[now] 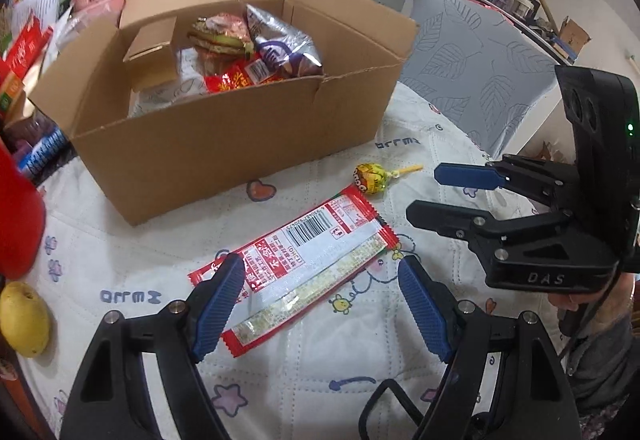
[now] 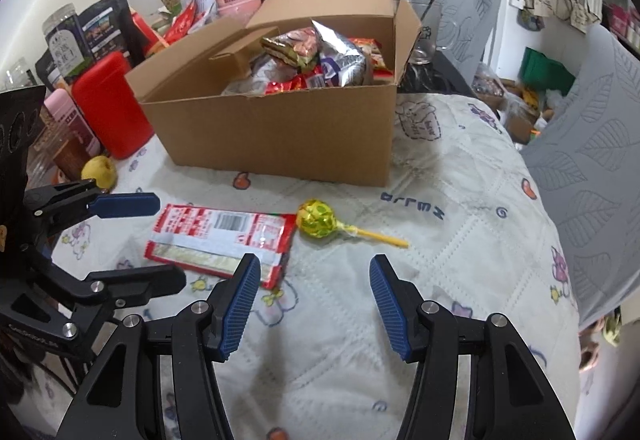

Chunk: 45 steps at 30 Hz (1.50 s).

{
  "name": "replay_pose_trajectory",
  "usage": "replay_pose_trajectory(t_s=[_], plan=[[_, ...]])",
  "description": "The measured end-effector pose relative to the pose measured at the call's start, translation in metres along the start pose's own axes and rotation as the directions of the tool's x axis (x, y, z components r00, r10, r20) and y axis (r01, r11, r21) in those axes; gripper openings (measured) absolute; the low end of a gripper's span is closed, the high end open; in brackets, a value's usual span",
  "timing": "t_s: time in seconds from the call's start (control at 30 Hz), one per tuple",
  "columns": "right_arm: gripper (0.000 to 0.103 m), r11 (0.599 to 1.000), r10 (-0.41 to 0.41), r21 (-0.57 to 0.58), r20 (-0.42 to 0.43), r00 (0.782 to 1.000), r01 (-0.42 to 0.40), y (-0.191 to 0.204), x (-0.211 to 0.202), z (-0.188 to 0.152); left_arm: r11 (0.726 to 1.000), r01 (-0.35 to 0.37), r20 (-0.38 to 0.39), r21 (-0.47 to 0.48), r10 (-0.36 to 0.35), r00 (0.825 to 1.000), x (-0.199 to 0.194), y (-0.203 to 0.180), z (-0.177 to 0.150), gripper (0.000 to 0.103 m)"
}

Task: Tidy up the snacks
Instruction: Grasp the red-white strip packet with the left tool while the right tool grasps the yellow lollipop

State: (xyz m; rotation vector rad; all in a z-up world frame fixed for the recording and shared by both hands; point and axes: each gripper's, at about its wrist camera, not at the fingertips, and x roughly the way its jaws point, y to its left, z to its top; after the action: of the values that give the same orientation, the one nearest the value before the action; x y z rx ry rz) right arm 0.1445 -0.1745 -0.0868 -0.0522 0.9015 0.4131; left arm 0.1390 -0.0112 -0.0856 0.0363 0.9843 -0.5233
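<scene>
Red snack packet [image 1: 294, 272] and lollipop [image 2: 317, 223] at six o'clock of cardboard box [image 1: 224, 144]; both grippers' fingers [image 1: 218, 304] released, empty.

A quilted white cloth [image 2: 440, 272] with cartoon prints covers the surface. Grey leaf-patterned chairs [image 1: 476, 76] stand behind it. Tote bags [image 2: 536, 0] hang on the white wall.

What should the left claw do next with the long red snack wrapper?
Probably lower a little and close. The left gripper hangs open just above the red snack wrapper, which lies flat on the quilt between its blue pads. The cardboard box behind already holds snacks, so it likely goes there.
</scene>
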Motion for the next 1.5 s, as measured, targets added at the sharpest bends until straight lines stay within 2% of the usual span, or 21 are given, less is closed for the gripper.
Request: replay_pose_trajectory(t_s=[0.23,0.43,0.5,0.57,0.6,0.73,0.93,0.97,1.07,1.13,1.2,1.37,1.5], plan=[[0.057,0.997,0.045,-0.062,-0.041,0.998,-0.047,-0.007,0.028,0.018,1.000,0.018,-0.019,-0.006,-0.018,1.000,0.013,0.010,0.008,0.079],[0.057,0.991,0.070,-0.110,-0.090,0.994,-0.080,-0.009,0.045,0.026,1.000,-0.005,-0.066,0.027,0.006,0.998,0.027,0.013,0.010,0.079],[0.046,0.990,0.067,-0.115,-0.098,0.993,-0.079,-0.009,0.047,0.026,0.999,-0.017,-0.073,0.050,0.021,0.997,0.029,0.012,0.009,0.079],[0.030,0.990,0.079,-0.111,-0.092,0.993,-0.089,-0.011,0.045,0.026,0.996,-0.036,-0.079,0.087,0.043,0.996,0.031,0.007,0.007,0.079],[0.026,0.989,0.087,-0.109,-0.094,0.992,-0.097,-0.012,0.043,0.025,0.993,-0.046,-0.084,0.105,0.055,0.995,0.032,0.005,0.007,0.079],[0.026,0.990,0.068,-0.116,-0.095,0.993,-0.079,-0.013,0.036,0.018,0.985,-0.056,-0.106,0.160,0.074,0.992,0.035,-0.005,0.003,0.079],[0.026,0.995,0.076,-0.055,-0.086,0.993,-0.081,-0.022,0.018,0.005,0.965,-0.088,-0.118,0.245,0.120,0.986,0.039,-0.014,0.000,0.082],[0.026,0.995,0.078,-0.050,-0.086,0.993,-0.082,-0.024,0.015,0.003,0.965,-0.087,-0.117,0.246,0.119,0.986,0.041,-0.013,0.000,0.085],[0.026,0.996,0.083,-0.030,-0.084,0.993,-0.085,-0.023,0.007,-0.002,0.979,-0.069,-0.121,0.190,0.093,0.988,0.044,-0.006,0.003,0.085],[0.026,0.996,0.082,-0.014,-0.080,0.993,-0.083,-0.022,0.002,-0.007,0.982,-0.090,-0.109,0.165,0.109,0.988,0.042,-0.005,0.003,0.078],[0.026,0.997,0.076,0.002,-0.078,0.994,-0.076,-0.023,-0.003,-0.012,0.979,-0.111,-0.103,0.168,0.130,0.986,0.038,-0.002,0.001,0.063],[0.026,0.996,0.088,0.036,-0.063,0.994,-0.086,-0.023,-0.018,-0.022,0.979,-0.150,-0.120,0.136,0.167,0.979,0.030,-0.011,-0.010,0.058],[0.026,0.995,0.088,0.044,-0.049,0.995,-0.086,-0.015,-0.027,-0.028,0.978,-0.176,-0.138,0.116,0.191,0.972,0.019,-0.021,-0.024,0.057]])
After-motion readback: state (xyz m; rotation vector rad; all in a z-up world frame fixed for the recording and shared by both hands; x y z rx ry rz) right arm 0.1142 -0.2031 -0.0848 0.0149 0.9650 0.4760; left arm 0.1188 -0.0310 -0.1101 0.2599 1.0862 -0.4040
